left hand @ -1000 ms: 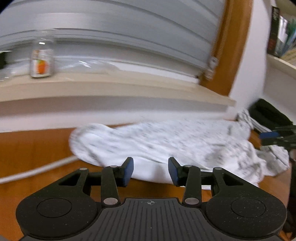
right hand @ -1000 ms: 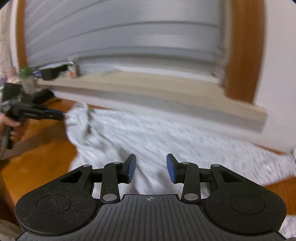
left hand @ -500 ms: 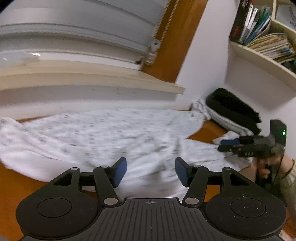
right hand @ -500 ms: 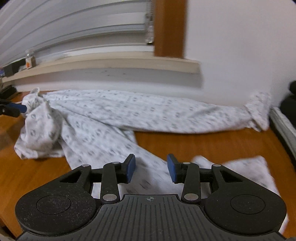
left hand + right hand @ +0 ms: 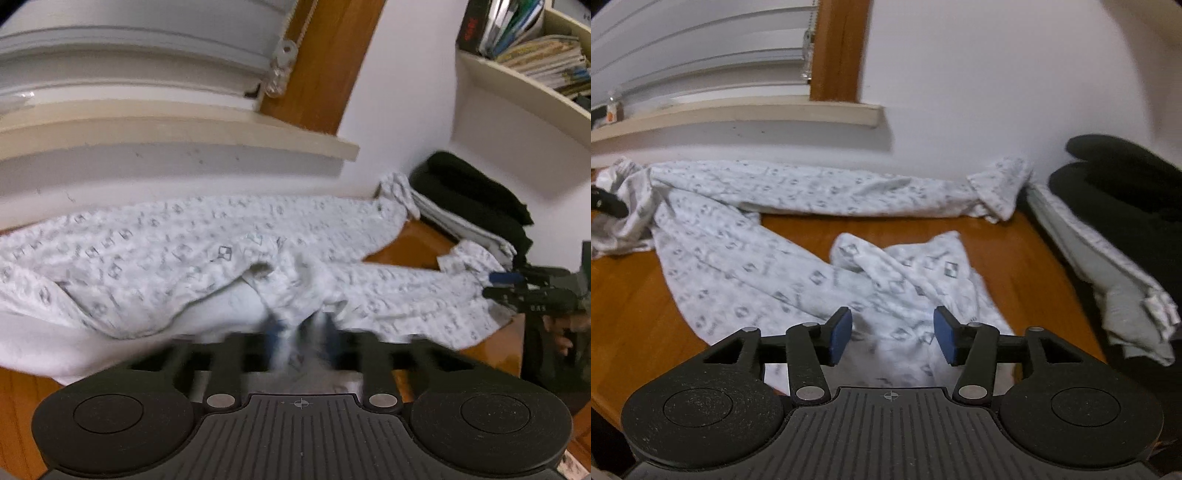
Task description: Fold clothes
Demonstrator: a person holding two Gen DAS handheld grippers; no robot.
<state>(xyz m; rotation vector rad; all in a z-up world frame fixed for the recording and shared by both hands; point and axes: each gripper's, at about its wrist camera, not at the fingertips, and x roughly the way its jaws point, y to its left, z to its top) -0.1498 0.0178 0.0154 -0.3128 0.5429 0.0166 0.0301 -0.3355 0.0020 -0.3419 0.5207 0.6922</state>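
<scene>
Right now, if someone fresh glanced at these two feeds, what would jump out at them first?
The white printed garment sprawls unfolded across the orange-brown wooden table, one long part stretched along the wall. The right gripper hovers over a rumpled end with jaws open, while the left gripper is motion-blurred low in the fabric. At the table's right end sits a stack of folded black and pale clothes.

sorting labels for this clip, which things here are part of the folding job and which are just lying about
Part of the job:
- white patterned garment, spread on the wooden table
- left tongs, blurred, at the cloth
- right tongs, open over it

Lying about:
- black clothes and grey cloth stacked at the right
- books on the shelf
- jar on the sill
</scene>
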